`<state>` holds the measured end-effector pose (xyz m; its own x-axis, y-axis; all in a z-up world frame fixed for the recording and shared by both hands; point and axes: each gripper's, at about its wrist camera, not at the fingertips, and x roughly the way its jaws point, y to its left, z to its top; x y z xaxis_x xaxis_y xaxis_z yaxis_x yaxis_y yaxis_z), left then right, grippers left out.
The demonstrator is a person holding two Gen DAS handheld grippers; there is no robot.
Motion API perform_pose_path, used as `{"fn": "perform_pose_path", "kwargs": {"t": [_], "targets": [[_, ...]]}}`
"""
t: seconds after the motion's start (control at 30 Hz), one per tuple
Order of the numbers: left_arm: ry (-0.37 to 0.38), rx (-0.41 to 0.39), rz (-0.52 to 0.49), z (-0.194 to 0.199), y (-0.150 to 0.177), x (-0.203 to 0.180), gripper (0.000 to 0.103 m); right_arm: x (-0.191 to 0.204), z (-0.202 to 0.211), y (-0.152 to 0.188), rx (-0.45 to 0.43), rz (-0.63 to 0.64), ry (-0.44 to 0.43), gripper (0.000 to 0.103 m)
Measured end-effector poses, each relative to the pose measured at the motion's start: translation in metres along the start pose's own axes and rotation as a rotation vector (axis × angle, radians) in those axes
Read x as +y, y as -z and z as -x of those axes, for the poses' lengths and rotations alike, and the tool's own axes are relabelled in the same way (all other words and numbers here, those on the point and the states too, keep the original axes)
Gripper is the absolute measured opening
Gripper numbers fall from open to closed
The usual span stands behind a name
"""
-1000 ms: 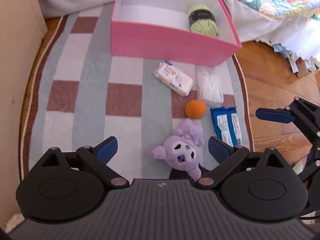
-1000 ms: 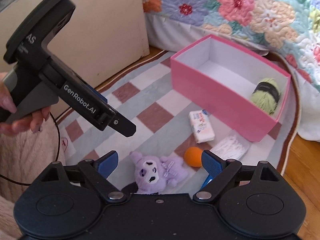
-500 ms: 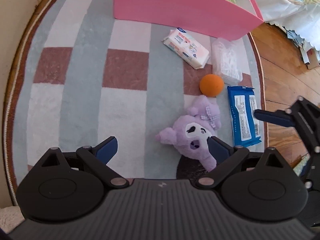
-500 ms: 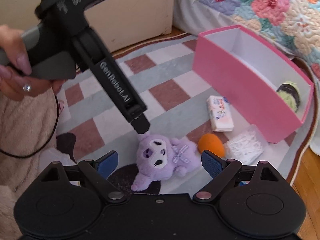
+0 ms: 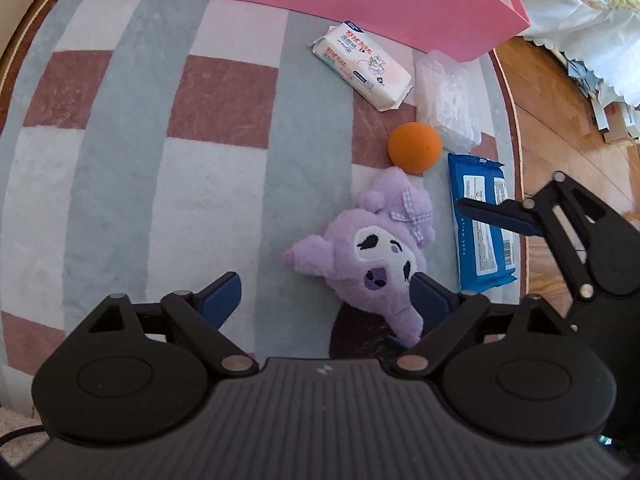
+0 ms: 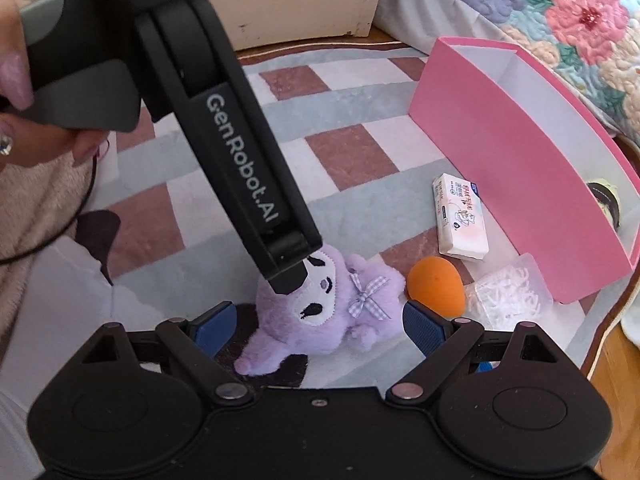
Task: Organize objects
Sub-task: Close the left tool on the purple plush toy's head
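A purple plush toy [image 5: 372,252] lies on the checked rug [image 5: 120,184], also in the right wrist view [image 6: 332,308]. My left gripper [image 5: 326,296] is open just above it, its right finger touching the plush's face. My right gripper [image 6: 320,322] is open and low over the plush from the other side. Near the plush lie an orange ball [image 5: 415,147], a white tissue pack [image 5: 362,65], a clear bag of white bits [image 5: 446,100] and a blue wipes pack [image 5: 482,232]. The pink box [image 6: 528,168] holds green yarn [image 6: 606,200].
A bed with a floral quilt [image 6: 560,12] stands behind the box. Wood floor [image 5: 560,128] lies right of the rug, with paper scraps. A cream cabinet [image 6: 288,0] is at the back. The person's hand and pink sleeve [image 6: 36,200] are at the left.
Both grippers have come down and closer to the plush toy. The left gripper now reaches its face. Both stay open.
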<state>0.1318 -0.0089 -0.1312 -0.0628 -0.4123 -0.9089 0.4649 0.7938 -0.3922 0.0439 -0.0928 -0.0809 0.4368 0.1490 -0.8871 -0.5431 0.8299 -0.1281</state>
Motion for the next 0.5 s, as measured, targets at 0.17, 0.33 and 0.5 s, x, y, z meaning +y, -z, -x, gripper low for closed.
{"fn": "perform_pose_path", "kwargs": {"t": [0.17, 0.33, 0.5], "targets": [[0.050, 0.020, 0.032, -0.009, 0.003, 0.002, 0.067, -0.005, -0.016, 0.001, 0.012, 0.005, 0.004, 0.093], [0.059, -0.009, 0.052, -0.013, 0.004, 0.004, 0.055, -0.014, -0.028, 0.003, 0.019, -0.017, -0.029, 0.093], [0.106, -0.016, 0.092, -0.015, 0.004, 0.009, 0.051, -0.019, -0.037, 0.008, 0.016, -0.044, -0.061, 0.094]]}}
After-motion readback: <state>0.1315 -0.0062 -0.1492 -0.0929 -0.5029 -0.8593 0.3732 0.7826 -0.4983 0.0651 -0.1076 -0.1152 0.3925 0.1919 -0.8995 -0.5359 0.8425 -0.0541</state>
